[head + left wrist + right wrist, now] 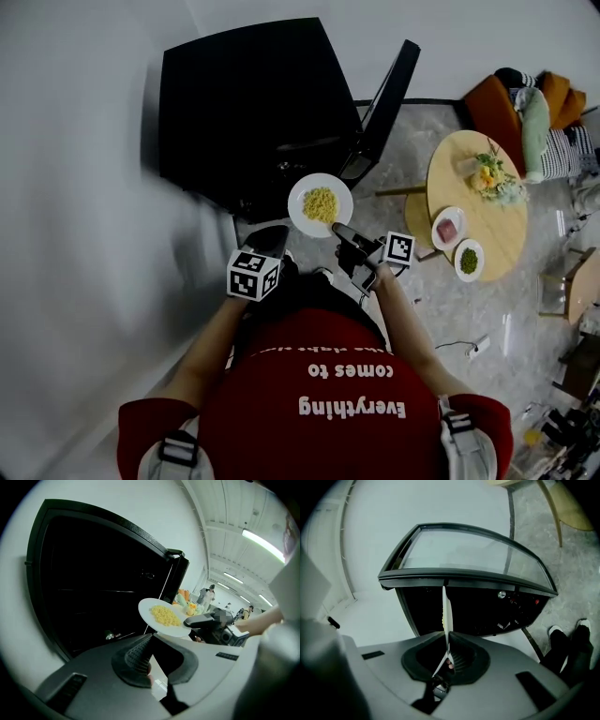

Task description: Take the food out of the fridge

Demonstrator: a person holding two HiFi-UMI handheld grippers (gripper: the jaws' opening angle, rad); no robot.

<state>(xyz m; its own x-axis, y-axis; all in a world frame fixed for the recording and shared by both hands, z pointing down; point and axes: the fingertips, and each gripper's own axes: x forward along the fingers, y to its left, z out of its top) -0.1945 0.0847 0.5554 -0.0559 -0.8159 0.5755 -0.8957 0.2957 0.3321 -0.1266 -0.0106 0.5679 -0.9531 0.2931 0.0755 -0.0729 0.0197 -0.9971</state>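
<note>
A white plate of yellow food (pixel 320 204) hangs in the air just in front of the open black fridge (pixel 244 103). My right gripper (pixel 339 228) is shut on the plate's near rim. In the right gripper view the plate (pixel 446 616) shows edge-on, pinched between the jaws of the right gripper (pixel 448 641). My left gripper (pixel 274 234) sits just left of the plate, open, holding nothing. From the left gripper view the plate (pixel 164 616) floats beyond the left gripper (pixel 161 644), with the right gripper (pixel 190 622) clamped on its right edge. The fridge's dark interior (pixel 93 583) lies behind.
The fridge door (pixel 384 103) stands open to the right. A round wooden table (pixel 506 225) at the right carries a plate of pink food (pixel 448 228), a plate of green food (pixel 468 260) and flowers (pixel 489 175). An orange sofa (pixel 487 103) stands behind it.
</note>
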